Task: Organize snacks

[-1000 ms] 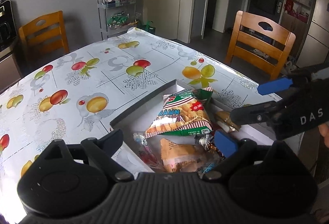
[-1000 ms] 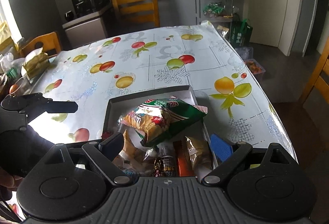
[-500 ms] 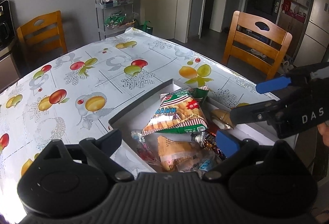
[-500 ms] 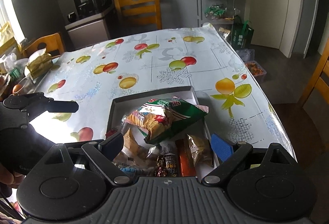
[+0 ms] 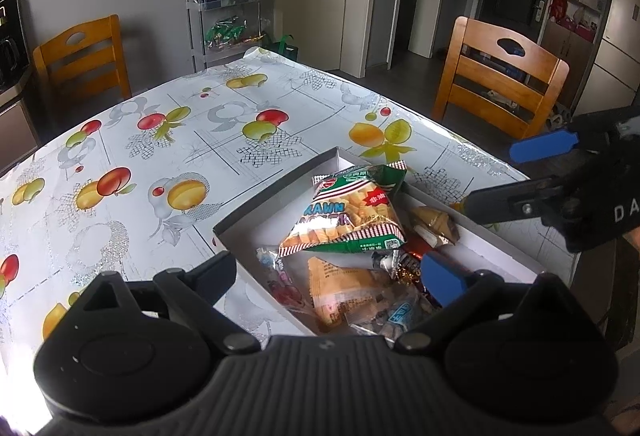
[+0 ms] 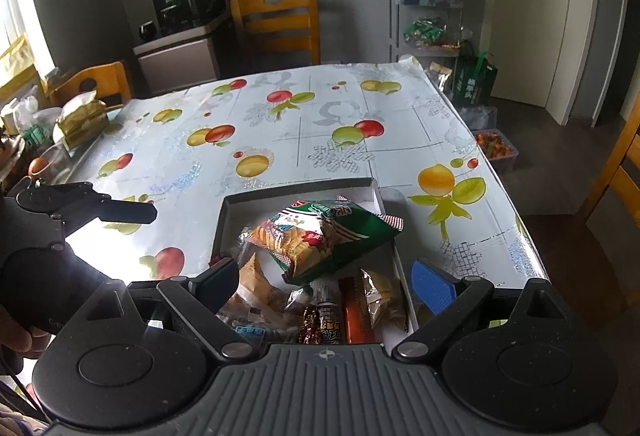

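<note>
Hovering: both grippers hang over one shallow box (image 6: pixel 298 191) near the table's front edge, neither touching anything.
Left gripper (image 5: pixel 332 272): jaws wide apart, empty; the box's near-left corner and the clear-wrapped snacks sit between and just ahead of them.
Right gripper (image 6: pixel 324 282): jaws wide apart, empty; the box's near end lies between them, the small packets right under the gap.
Snacks, place: all that I can see lie inside the box, heaped rather than ranked; the green prawn-cracker bag (image 6: pixel 324 236) rides on top, ahead of both sets of jaws, one corner overhanging the right wall.
Count, box: one.
Count, large bags: one, the green one.
Count, small packets: an orange wafer packet (image 5: pixel 344 284), a red stick (image 6: pixel 356 310), a dark foil bar (image 6: pixel 328 316), a gold-brown pouch (image 6: pixel 380 300), plus clear-wrapped sweets; roughly seven or eight, the pile hides an exact tally.
Count, grippers: two.
Table (image 6: pixel 280 131): fruit-print cloth, bare of snacks ahead of the jaws.
Step, judged: fits either a heap awaiting sorting or a box just filled; the pictures do not settle which.
Next move, judged: any grasp calls for dropping open jaws squarely over a single packet, as the slack wrappers overlap and could lift together.
</note>
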